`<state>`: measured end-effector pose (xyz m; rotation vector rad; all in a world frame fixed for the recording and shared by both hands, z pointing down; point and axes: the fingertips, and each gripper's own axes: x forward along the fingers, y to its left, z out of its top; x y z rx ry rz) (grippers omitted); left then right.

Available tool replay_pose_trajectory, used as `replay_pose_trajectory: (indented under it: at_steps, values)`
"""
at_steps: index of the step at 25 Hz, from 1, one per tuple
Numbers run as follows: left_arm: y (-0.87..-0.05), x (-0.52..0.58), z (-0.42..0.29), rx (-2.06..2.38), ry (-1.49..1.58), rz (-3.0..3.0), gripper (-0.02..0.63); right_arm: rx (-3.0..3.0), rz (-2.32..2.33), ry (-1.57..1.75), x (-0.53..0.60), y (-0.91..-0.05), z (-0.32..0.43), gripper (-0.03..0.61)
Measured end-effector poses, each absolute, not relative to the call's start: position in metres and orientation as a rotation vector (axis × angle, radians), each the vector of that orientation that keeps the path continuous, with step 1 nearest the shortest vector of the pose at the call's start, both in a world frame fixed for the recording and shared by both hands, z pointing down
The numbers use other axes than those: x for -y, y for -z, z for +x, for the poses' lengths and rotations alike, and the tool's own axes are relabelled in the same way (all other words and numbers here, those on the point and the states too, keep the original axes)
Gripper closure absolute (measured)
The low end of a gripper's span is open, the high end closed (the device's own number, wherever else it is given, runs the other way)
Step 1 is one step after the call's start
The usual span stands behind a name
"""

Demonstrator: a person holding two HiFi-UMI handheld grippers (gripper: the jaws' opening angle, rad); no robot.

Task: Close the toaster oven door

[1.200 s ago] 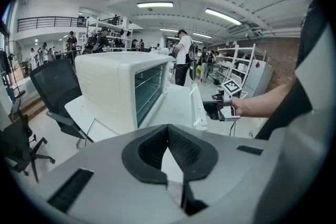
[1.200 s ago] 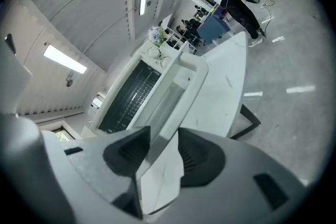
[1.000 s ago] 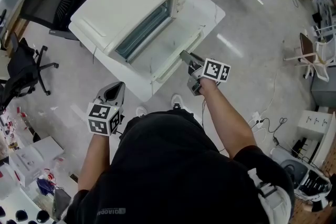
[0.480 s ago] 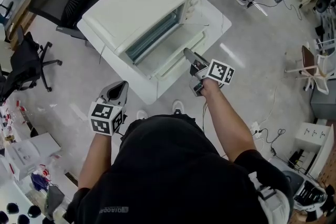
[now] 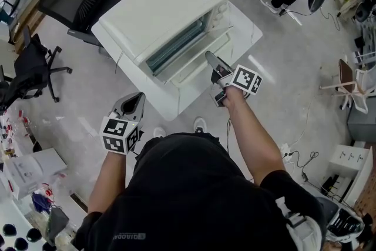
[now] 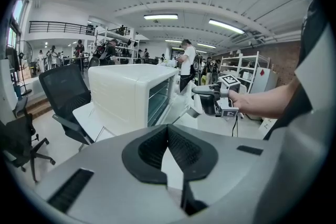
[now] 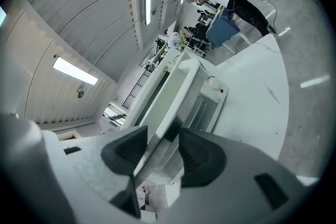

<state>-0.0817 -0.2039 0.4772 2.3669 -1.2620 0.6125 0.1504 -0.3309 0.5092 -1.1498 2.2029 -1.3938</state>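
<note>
Right tongs (image 5: 209, 58) reach forward, jaws opening around the oven door (image 7: 177, 86); left tongs (image 5: 137, 97) hang back, closed.

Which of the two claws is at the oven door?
The right claw: its jaws are opening, with the edge of the oven door between them. The left claw is shut and empty, well apart from that door.

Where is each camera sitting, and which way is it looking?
Head view: on the person's head, looking steeply down at the toaster oven; both arms, left gripper and right gripper show.
Left gripper view: on the left gripper, looking over its jaws at the toaster oven; the right gripper and forearm show.
Right gripper view: on the right gripper, looking along its opening jaws, with the oven door between them.
Shared: all three show the toaster oven.
</note>
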Motion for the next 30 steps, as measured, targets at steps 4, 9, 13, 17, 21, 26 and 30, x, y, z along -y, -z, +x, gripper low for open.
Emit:
replay_pose_trajectory:
  at_steps: [4,9,13,17,21,26,30]
  values:
    - [-0.475,0.203,-0.083,1.269,-0.605,2.367,0.611,-2.217,-1.138,1.385,0.337,-0.502,0.144,0.391]
    - [-0.475,0.204,-0.089,1.293,-0.594,2.357,0.611,-2.219,-1.128,1.375,0.347,-0.495,0.137,0.388]
    - [-0.475,0.2,-0.093,1.307,-0.59,2.347,0.611,-2.215,-1.118,1.375,0.35,-0.492,0.133,0.388]
    - [-0.474,0.202,-0.096,1.32,-0.588,2.342,0.611,-2.217,-1.104,1.367,0.358,-0.488,0.128,0.388]
    - [-0.472,0.204,-0.099,1.326,-0.595,2.339,0.611,-2.222,-1.084,1.357,0.368,-0.484,0.121,0.388]
    - [-0.47,0.201,-0.105,1.344,-0.591,2.335,0.611,-2.226,-1.067,1.344,0.374,-0.478,0.114,0.388]
    - [-0.47,0.2,-0.108,1.356,-0.586,2.33,0.611,-2.227,-1.042,1.338,0.379,-0.477,0.109,0.39]
